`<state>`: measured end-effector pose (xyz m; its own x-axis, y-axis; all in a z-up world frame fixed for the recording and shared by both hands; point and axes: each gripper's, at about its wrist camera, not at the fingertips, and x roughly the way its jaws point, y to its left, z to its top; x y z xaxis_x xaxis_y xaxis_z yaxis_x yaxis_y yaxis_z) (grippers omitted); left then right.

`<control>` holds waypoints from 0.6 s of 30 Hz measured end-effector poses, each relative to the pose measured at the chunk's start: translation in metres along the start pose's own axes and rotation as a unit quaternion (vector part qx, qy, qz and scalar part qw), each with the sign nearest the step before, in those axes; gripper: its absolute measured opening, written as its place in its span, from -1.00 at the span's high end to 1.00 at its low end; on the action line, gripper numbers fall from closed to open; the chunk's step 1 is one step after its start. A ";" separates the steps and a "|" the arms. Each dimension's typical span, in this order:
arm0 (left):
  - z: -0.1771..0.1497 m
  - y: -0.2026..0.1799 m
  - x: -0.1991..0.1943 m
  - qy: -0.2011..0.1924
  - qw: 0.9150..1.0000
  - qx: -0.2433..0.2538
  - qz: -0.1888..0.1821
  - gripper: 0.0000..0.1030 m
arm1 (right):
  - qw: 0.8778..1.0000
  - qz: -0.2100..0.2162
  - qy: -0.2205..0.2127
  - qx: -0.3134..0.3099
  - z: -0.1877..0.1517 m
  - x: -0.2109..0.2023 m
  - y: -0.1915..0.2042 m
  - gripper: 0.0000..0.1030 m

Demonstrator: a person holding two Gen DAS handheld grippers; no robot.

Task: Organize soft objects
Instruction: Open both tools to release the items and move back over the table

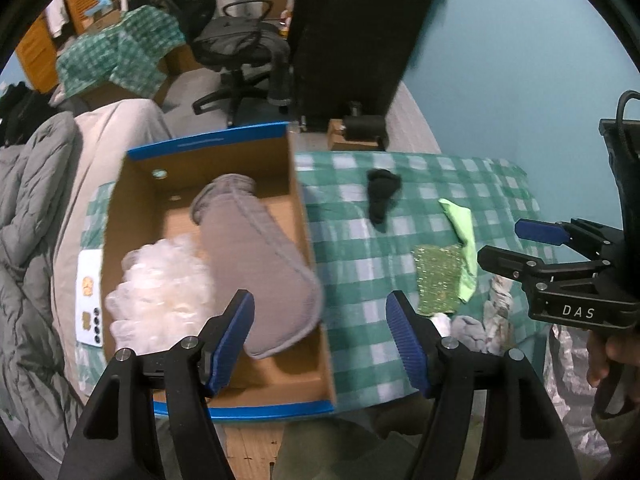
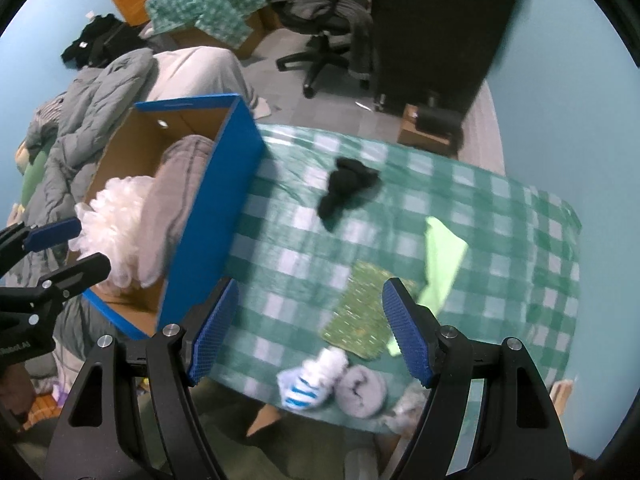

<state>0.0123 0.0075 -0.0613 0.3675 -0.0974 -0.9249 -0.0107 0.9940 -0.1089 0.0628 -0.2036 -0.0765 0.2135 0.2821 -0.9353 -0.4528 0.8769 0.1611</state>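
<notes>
Both your claws are spread apart and hold nothing: the left claw (image 1: 320, 340) hangs over the box (image 1: 316, 280) at lower centre, the right claw (image 2: 308, 332) over the desk (image 2: 520, 240). The grey sock (image 1: 260, 256) lies in the box, long axis from upper left to lower right, cuff at upper left. Its toe rides the right wall, so a nudge could tip it out. The black sock (image 2: 348, 188), the sponge (image 2: 360, 312) and the rolled socks (image 2: 320, 376) wait on the desk; the rolls sit near its lower edge and could drop.

Two downward wrist views, sharing box (image 1: 216, 264) and checked table (image 2: 400, 216).
</notes>
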 end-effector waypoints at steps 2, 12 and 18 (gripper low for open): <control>0.001 -0.011 0.004 0.004 1.000 0.010 -0.005 -0.36 | 1.000 -0.005 0.002 0.008 -0.006 -0.002 -0.010 -0.46; -0.001 -0.056 0.017 0.020 0.998 0.050 -0.018 -0.36 | 0.998 -0.025 0.016 0.057 -0.044 -0.011 -0.061 -0.46; -0.006 -0.074 0.030 0.033 0.997 0.070 -0.016 -0.45 | 0.996 -0.036 0.021 0.076 -0.063 -0.009 -0.083 -0.46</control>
<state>0.0183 -0.0696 -0.0834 0.3042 -0.1269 -0.9441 0.1315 0.9872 -0.0904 0.0441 -0.3034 -0.1009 0.2021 0.2033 -0.9580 -0.3002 0.9440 0.1369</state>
